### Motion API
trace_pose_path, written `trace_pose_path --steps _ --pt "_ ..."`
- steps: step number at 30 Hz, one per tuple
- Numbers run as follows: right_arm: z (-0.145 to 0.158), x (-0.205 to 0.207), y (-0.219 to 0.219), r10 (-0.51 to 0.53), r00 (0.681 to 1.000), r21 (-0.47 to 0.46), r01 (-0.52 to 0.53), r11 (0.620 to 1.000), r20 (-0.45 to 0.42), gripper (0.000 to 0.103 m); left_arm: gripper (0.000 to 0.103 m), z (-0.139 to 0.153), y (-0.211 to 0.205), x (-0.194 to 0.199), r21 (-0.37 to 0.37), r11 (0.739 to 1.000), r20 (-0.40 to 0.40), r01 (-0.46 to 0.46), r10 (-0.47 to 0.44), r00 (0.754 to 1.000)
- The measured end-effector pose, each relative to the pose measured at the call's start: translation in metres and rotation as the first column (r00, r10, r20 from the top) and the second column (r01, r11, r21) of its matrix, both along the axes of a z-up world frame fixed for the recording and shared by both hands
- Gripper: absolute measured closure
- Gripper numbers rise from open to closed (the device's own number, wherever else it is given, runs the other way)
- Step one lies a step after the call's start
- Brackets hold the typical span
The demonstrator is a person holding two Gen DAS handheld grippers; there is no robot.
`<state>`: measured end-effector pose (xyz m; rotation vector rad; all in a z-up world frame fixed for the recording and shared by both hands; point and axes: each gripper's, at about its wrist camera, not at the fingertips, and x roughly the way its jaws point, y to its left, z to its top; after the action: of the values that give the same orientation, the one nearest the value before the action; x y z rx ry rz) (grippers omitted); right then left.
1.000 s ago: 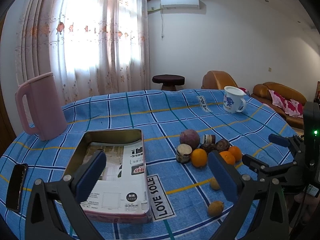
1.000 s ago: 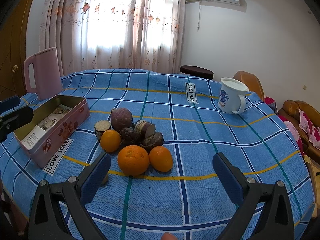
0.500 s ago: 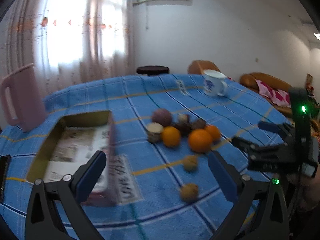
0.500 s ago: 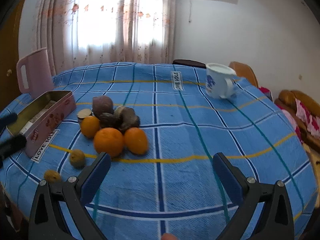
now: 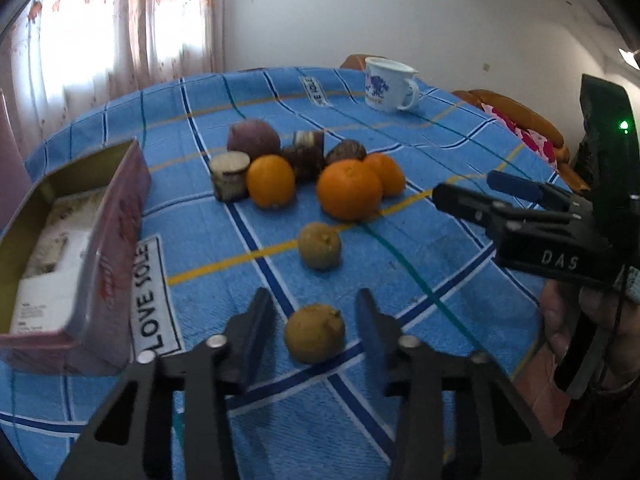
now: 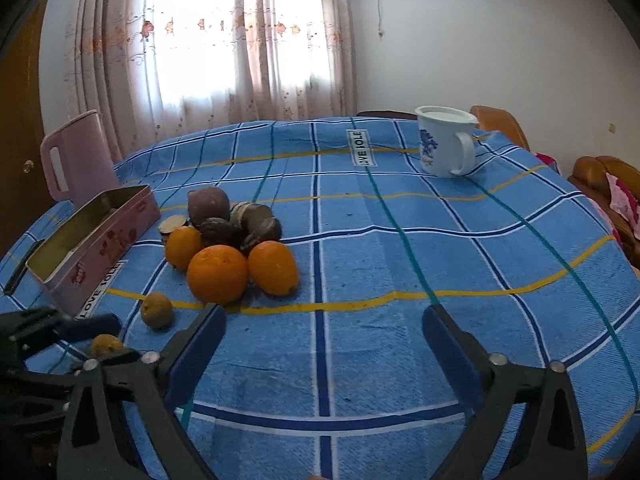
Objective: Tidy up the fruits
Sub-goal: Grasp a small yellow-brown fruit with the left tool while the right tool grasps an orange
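Observation:
A small dull-yellow fruit [image 5: 314, 333] lies on the blue checked cloth between the fingers of my left gripper [image 5: 314, 326]; the jaws are narrowed around it with small gaps on both sides. A second small yellow fruit [image 5: 320, 245] lies just beyond it. Behind them is a pile with three oranges [image 5: 349, 189] and several dark brown and purple fruits [image 5: 253, 138]. An open pink tin [image 5: 76, 240] stands at the left. My right gripper [image 6: 324, 334] is open and empty over bare cloth, right of the pile [image 6: 218, 274]. The left gripper [image 6: 60, 332] shows at that view's lower left.
A white mug [image 6: 446, 140] stands at the back right of the table [image 6: 400, 240]. A pink jug [image 6: 76, 156] stands behind the tin [image 6: 96, 240]. A dark flat object [image 6: 22, 266] lies by the left edge. Sofas stand beyond the right edge.
My left gripper has swung right and dropped low over the near small yellow fruit, and its jaws have narrowed around it. My right gripper has shifted slightly and stays open.

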<state>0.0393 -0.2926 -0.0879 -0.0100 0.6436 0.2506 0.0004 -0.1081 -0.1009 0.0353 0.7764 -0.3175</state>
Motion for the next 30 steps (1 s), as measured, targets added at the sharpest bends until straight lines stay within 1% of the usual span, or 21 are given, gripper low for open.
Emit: trace_pose_path --steps 1,2,5,7,11,12,15,18,20,21,22,27,30 --pt "0.0 0.002 0.0 0.007 1.0 0.002 -0.006 1.0 -0.012 0.026 0.075 -0.001 0.001 0.001 -0.008 1.0 -0.004 0.006 -0.006 1.0" --pt "0.001 0.005 0.002 0.013 1.0 -0.001 -0.013 1.0 -0.019 0.033 0.074 -0.001 0.002 0.001 -0.022 1.0 -0.008 0.013 -0.013 1.0" --pt "0.002 0.013 0.006 0.018 1.0 -0.013 -0.018 1.0 -0.025 0.036 0.075 0.003 0.008 0.001 -0.043 0.999 -0.002 0.014 -0.015 1.0" --pt "0.004 0.021 0.008 0.03 0.999 0.015 -0.03 0.999 -0.042 0.039 0.075 0.01 0.012 0.002 -0.053 0.999 0.021 0.015 -0.014 1.0" --pt "0.007 0.038 0.016 0.04 0.997 0.041 -0.038 0.998 -0.07 0.039 0.075 0.027 0.018 0.009 -0.025 1.0 0.096 -0.016 0.018 0.995" --pt "0.006 0.042 0.019 0.043 0.996 0.044 -0.04 0.998 -0.081 0.039 0.075 0.031 0.02 0.011 -0.023 1.0 0.108 -0.021 0.023 0.994" --pt "0.0 0.054 0.023 0.053 0.989 0.051 -0.046 0.998 -0.137 0.043 0.075 0.039 0.027 0.017 -0.027 0.999 0.127 -0.039 0.042 0.991" --pt "-0.005 0.06 0.018 0.073 0.983 0.119 -0.053 0.991 -0.168 0.051 0.075 0.039 0.033 0.02 -0.035 0.998 0.126 -0.047 0.051 0.991" --pt "-0.005 0.062 0.016 0.11 0.977 0.166 -0.079 0.983 -0.183 0.064 0.075 0.038 0.036 0.022 -0.042 0.998 0.123 -0.05 0.055 0.991" --pt "-0.004 0.062 0.017 0.129 0.975 0.179 -0.096 0.979 -0.183 0.069 0.075 0.039 0.036 0.023 -0.044 0.998 0.123 -0.052 0.057 0.991" --pt "-0.004 0.062 0.019 0.131 0.974 0.179 -0.098 0.979 -0.185 0.071 0.075 0.039 0.038 0.023 -0.048 0.997 0.124 -0.054 0.06 0.99" --pt "-0.004 0.059 0.02 0.134 0.977 0.172 -0.105 0.979 -0.163 0.071 0.075 0.046 0.047 0.023 -0.061 0.995 0.14 -0.073 0.081 0.987" --pt "0.004 0.052 0.023 0.126 0.985 0.149 -0.107 0.983 -0.12 0.072 0.075 0.052 0.055 0.021 -0.062 0.994 0.156 -0.091 0.1 0.983"
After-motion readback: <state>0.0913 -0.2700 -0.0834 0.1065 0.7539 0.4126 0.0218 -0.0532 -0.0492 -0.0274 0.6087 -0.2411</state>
